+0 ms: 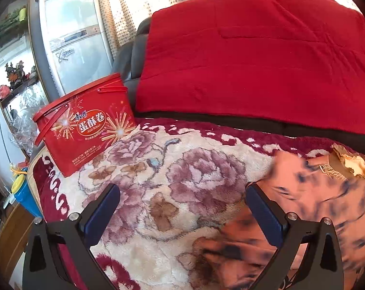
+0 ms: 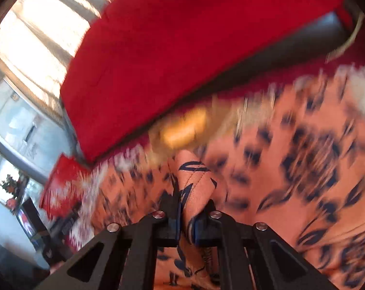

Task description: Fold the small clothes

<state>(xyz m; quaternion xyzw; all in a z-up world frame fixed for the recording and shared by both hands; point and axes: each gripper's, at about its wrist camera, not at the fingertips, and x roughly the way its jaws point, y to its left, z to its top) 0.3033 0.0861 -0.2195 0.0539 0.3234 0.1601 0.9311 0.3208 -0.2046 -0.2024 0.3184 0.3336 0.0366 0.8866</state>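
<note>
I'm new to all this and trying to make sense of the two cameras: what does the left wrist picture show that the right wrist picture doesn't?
Only the left wrist view shows the flowered blanket clearly, a blue cup with a yellow lid, and the left tool open and empty.

Only the right wrist view shows the right tool shut on a fold of the orange shirt, with much blur.

Both show the orange shirt, the red quilt behind it, and the red egg roll box, blurred on the right wrist view.
</note>
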